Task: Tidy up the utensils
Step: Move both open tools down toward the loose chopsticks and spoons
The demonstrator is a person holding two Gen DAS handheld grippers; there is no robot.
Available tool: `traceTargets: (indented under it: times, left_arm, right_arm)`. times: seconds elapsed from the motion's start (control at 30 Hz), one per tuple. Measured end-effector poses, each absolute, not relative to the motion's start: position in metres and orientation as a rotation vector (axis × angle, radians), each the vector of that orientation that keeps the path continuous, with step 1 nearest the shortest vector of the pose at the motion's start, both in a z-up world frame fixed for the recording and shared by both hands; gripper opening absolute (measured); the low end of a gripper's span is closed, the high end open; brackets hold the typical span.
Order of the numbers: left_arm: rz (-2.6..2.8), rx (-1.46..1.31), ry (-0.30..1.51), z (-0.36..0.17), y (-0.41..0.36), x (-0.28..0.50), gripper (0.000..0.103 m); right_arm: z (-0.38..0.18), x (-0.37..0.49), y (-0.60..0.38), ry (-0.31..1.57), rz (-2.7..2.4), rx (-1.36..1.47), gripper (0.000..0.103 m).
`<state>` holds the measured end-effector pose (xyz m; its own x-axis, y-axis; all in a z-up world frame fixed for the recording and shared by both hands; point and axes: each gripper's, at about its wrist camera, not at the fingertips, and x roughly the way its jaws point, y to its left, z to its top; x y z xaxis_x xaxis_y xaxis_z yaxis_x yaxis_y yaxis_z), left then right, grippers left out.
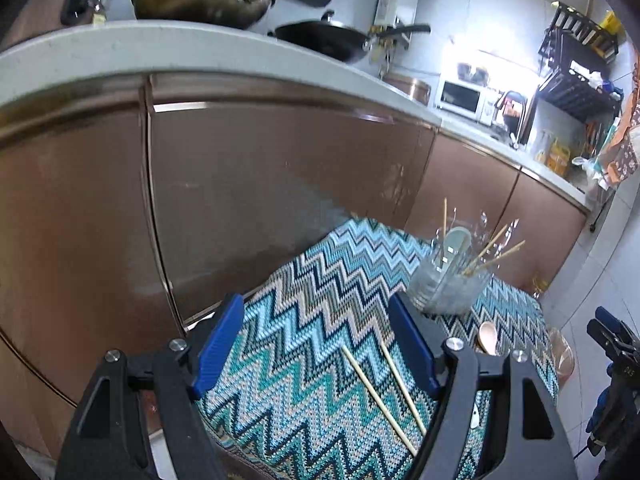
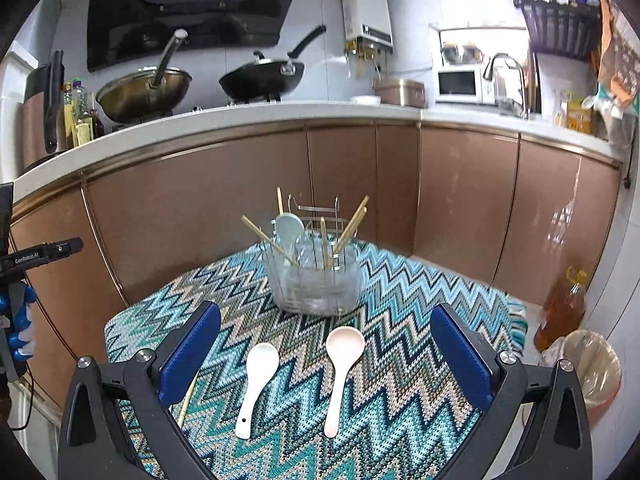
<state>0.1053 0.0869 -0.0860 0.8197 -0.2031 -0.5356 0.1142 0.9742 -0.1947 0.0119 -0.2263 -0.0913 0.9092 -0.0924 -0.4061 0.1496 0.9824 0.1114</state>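
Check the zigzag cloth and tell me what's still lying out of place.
Four utensils lie loose on the zigzag cloth instead of in the utensil holder: a white spoon and pink spoon side by side, and two chopsticks to their left. Nothing spilled or broken.

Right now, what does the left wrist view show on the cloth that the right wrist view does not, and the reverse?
Only the left wrist view: two loose chopsticks lie side by side on the zigzag cloth, between the open left tongs.

Only the right wrist view: the whole white spoon and the whole pink spoon, lying between the open right tongs; the oil bottle on the floor.

Both: the glass utensil holder with chopsticks and a pale spoon standing in it, the cloth, the brown cabinets, and the black wok.
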Motion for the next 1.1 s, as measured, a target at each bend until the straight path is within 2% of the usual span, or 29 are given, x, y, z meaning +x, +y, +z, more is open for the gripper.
traceTargets:
  times: [0.53,1.1]
  left_arm:
    - [-0.190,-0.135,0.736,-0.133,0.075,0.138,0.073]
    - [-0.248,-0.155,0.858,-0.162,0.064,0.164,0.073]
  right_arm:
    - [-0.131,0.051,-0.244,0.563,-0.097,0.201,0.088]
    - [-0.148,0.081,-0.260,0.640,-0.059,0.222,0.079]
